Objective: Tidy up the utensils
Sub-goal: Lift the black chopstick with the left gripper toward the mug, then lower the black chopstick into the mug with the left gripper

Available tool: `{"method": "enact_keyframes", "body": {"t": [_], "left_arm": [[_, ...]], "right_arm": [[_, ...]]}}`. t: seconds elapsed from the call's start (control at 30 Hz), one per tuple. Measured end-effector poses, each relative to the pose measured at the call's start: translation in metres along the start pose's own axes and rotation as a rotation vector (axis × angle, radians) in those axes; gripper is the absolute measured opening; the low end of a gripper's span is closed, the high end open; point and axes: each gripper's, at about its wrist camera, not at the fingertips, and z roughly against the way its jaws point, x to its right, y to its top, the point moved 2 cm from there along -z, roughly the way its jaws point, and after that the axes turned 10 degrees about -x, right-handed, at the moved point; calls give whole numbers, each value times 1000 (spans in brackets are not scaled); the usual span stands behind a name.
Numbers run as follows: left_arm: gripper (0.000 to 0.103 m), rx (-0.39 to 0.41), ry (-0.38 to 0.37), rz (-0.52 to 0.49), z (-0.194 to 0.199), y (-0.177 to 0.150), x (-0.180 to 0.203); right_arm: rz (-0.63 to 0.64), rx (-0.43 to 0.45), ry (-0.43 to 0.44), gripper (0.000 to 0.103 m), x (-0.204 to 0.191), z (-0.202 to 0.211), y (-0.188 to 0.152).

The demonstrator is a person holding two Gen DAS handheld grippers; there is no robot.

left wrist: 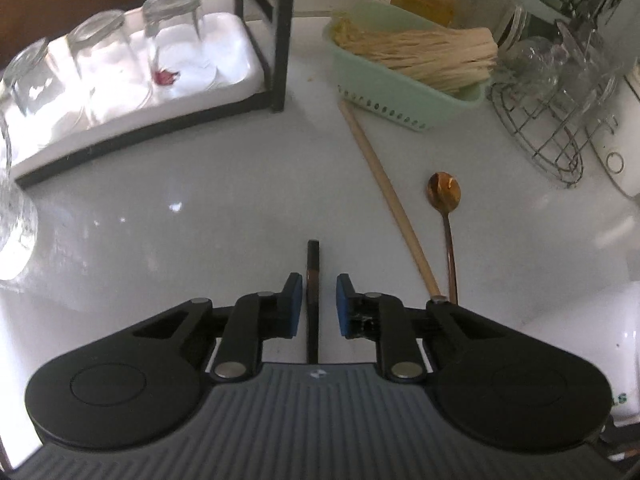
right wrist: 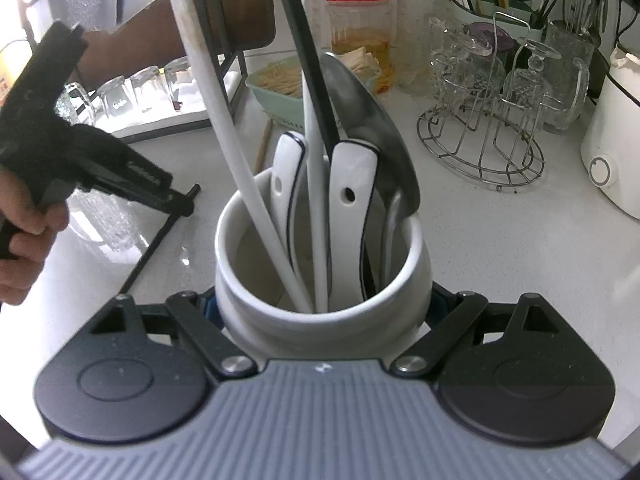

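Bright daylight from the left, blowing out the white tray [left wrist: 224,40] under the glasses [left wrist: 100,56]. Glare patches on the glossy counter [left wrist: 172,206]. Soft shadows, fisheye bends the pic edges. Slight blur on the gripper [right wrist: 182,204] at left in right-wrist view; bkgd jars soft.

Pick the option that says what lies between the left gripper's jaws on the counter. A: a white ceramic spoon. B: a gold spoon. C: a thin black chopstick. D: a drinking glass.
C: in the left wrist view a thin black chopstick lies on the counter in the gap of the left gripper, with space showing on either side of it, while the gold spoon lies off to the right beside a wooden chopstick.
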Motion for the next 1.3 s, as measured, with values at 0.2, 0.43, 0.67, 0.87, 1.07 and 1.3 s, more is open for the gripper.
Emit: {"method": "enact_keyframes", "body": {"t": [0.2, 0.43, 0.67, 0.87, 1.07, 1.3], "left_arm": [[7, -26, 98, -84, -6, 11, 16], [7, -55, 87, -98, -9, 19, 17], [6, -12, 44, -101, 24, 19, 16], [6, 49, -21, -93, 62, 12, 20], [6, 119, -49, -79, 95, 0, 23], [6, 185, -95, -106, 134, -26, 28]], "right_arm": [[12, 10, 3, 92, 0, 1, -2], [12, 8, 4, 92, 0, 1, -1], [4, -1, 1, 92, -1, 0, 2], [-2, 11, -1, 92, -2, -2, 2], [-11, 21, -8, 92, -5, -4, 3], [-33, 26, -24, 92, -8, -3, 2]]}}
